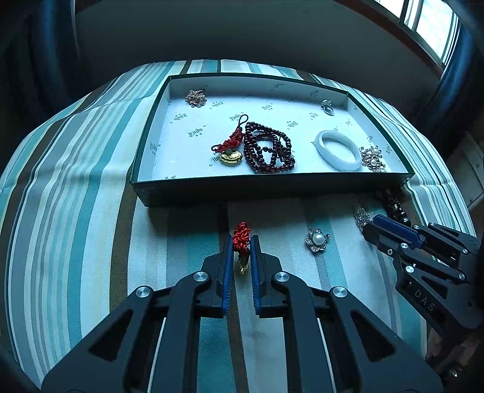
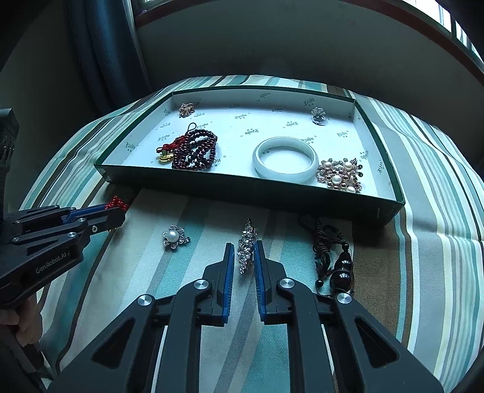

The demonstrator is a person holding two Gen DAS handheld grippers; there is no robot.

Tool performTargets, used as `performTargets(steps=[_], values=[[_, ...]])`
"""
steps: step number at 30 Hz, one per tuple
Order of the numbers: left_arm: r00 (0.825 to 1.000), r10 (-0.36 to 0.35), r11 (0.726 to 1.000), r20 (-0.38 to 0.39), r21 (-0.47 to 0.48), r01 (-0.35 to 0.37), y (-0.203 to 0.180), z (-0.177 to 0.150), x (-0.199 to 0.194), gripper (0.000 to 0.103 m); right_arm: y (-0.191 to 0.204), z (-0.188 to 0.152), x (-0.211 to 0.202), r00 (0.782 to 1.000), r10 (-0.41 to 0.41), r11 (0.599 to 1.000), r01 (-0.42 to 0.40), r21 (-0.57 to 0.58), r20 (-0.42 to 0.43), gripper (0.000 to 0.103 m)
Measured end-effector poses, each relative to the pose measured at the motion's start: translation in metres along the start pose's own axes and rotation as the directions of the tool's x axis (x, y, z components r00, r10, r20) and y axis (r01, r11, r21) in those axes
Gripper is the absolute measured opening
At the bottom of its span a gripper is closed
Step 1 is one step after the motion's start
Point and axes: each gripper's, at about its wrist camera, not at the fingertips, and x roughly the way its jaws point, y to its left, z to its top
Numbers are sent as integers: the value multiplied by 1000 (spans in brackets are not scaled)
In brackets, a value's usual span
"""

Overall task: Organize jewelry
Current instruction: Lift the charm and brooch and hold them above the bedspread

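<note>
While left gripper (image 1: pixel 241 241) pinches red tassel charm (image 1: pixel 241 234), right gripper (image 2: pixel 244 246) narrowly brackets crystal brooch (image 2: pixel 247 245).

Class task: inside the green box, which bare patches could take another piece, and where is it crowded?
In the green box, free floor lies along the left wall beside the red-cord gold charm, and mid-back between the small cluster brooch and silver pendant. Crowded: the front right corner, where the white bangle meets the pearl brooch.

A home, likely a bedroom or sitting room: a striped teal, white and tan fabric cloth (image 1: pixel 75 187) covers the surface, dark blue curtains (image 2: pixel 106 51) hang beside a wood-framed window (image 1: pixel 429 27), and a shallow green cardboard box (image 2: pixel 390 181) holds personal jewelry.
</note>
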Motion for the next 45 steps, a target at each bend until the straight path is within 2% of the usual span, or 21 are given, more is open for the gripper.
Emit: performTargets(steps=[2,4,9,24,29,30,32,33,37,41,45], values=[[1000,1,1000,8,3,-1,-1,0,-3,11,1,0,-2,1000,-1,1000,1,-2,6,13],[1000,-1,1000,13,4,1,-1,0,-6,11,1,-1,-5,1000,-1,1000,1,-2,12,8],[1000,-3,1000,20,7,3,-1,-1,-11,11,1,-4,-8,1000,0,1000,0,-2,16,5],[1000,-6,1000,31,2,6,0,-2,-18,11,-2,-5,-7,1000,23,1000,-23,14,6,7],[1000,-5,1000,28,-1,5,1,-2,-17,11,-4,1,0,1000,7,1000,-7,21,1,8],[1000,-5,1000,27,-3,5,1,-2,-16,11,-5,2,1,1000,3,1000,-3,20,2,9],[1000,-4,1000,25,-4,4,1,-2,-15,11,-6,3,4,1000,-4,1000,4,24,-4,23],[1000,-4,1000,24,-4,4,1,-2,-15,11,-7,4,5,1000,-9,1000,9,27,-4,33],[1000,-3,1000,23,-5,3,1,-1,-14,11,-7,6,7,1000,-10,1000,10,23,-3,34],[1000,-4,1000,18,-5,4,1,-1,-12,11,-4,7,13,1000,-16,1000,16,0,-18,32],[1000,-3,1000,20,-5,3,2,-1,-12,11,0,4,12,1000,-23,999,23,-28,-17,13]])
